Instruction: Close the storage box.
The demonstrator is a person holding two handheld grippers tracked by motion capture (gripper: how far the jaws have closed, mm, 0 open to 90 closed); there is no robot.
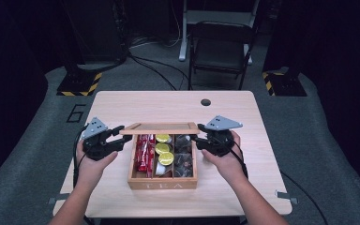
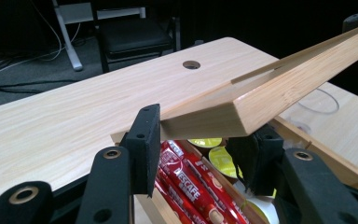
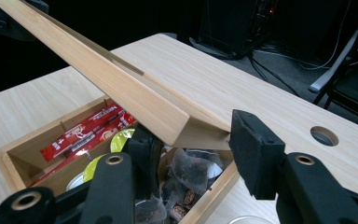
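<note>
left claw (image 2: 198, 140): clamped on the lid's (image 2: 270, 88) end | right claw (image 3: 193, 147): pads either side of the lid's other end, grip unclear | lid: raised, tilted over the open tea box (image 1: 163, 184) | box: mid-table (image 1: 243, 187), holding red sachets (image 1: 145, 152), yellow-lidded pods (image 1: 166, 158), tea bags (image 1: 183, 154)

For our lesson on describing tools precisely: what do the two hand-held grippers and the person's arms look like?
Both the left gripper and the right gripper are black, each topped by a grey three-cornered plate. Each has two black jaws with round metal-ringed holes and blocky black foam pads. A thin black cable trails from each along the wrist. The forearms are bare, with no sleeves.
</note>
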